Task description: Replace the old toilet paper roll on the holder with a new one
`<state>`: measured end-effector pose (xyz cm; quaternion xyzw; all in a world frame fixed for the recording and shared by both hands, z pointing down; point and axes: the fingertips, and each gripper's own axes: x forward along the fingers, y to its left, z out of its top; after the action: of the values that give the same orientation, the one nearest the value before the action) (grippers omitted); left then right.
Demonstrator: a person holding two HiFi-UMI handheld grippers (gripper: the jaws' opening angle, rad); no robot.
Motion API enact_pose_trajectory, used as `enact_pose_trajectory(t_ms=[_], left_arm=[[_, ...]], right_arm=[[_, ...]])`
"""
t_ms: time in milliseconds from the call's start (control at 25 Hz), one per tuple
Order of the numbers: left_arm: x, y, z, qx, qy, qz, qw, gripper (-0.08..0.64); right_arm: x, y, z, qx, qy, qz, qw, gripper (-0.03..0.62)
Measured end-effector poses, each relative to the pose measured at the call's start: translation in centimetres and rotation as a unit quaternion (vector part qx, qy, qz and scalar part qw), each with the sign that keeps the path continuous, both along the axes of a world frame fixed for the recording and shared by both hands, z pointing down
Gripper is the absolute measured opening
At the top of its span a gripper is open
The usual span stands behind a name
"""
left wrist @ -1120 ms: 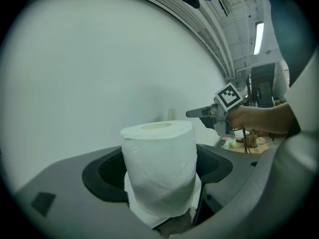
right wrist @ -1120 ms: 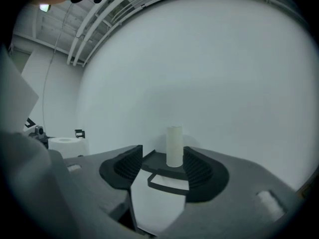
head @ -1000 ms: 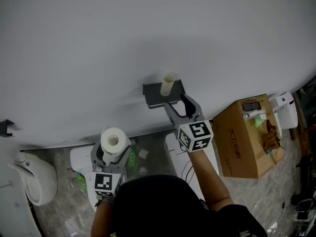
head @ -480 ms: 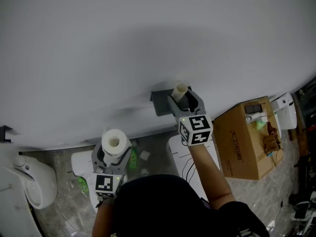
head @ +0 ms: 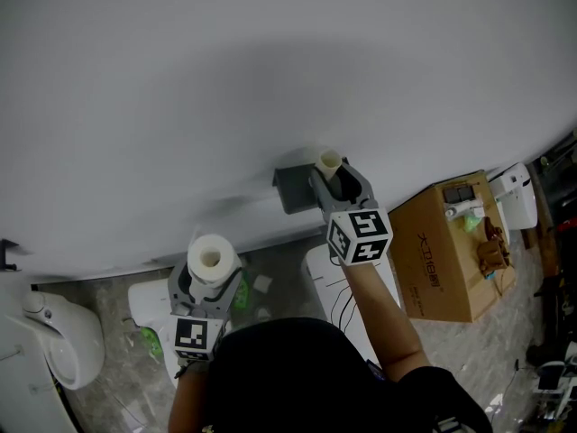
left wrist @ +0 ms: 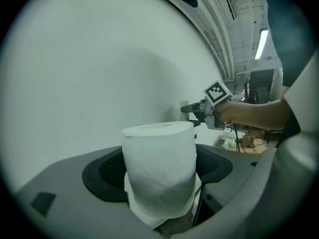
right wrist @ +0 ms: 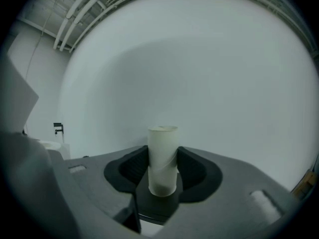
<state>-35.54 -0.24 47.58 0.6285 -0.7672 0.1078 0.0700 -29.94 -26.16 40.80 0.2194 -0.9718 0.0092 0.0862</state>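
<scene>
**While Clamping a Fresh Roll Low, Closing on the Spent Tube at the Wall**

While looking steeply down in the head view, finds the person's dark top nearest, at six o'clock, with the right forearm stretched away from it. Just beyond, at seven o'clock: the left gripper, marker cube facing up, clenched on the new toilet paper roll. Holds that roll upright, hollow core showing on top, above the grey stone floor. In the left gripper view, shows both dark pads pressed into the roll's soft sides, with a loose fold of paper below it.

Farther out, at one o'clock from the roll: the right gripper, cube toward the camera, at the wall-mounted holder. Has just been closing its jaws, with the old cardboard tube between them. In the right gripper view, shows the pads touching the tube on both flanks, grasping it, the tube upright with its bottom end on the holder's dark ledge.

Well off at three o'clock, on the floor: a brown cardboard box. At eight o'clock, by the wall: a white ceramic fixture. Farthest, filling everything from nine through twelve to three o'clock: the plain white wall.
</scene>
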Motion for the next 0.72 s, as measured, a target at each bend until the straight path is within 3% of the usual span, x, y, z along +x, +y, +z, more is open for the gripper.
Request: enact_pose_trajectory(t_ms=[320,720], left_arm=[[0.8,-0.9,0.1,0.004,0.004,0.028,0.9996,0.411],[5.5,-4.2,0.2,-0.004,0.015,0.090,0.9958,0.411]], right_arm=[[3.6,-0.6,-2.5,-0.013,-0.043,0.034,0.998,0.175],[15.1,-1.7,-3.9,-0.017,-0.049,0.108,0.993,0.175]])
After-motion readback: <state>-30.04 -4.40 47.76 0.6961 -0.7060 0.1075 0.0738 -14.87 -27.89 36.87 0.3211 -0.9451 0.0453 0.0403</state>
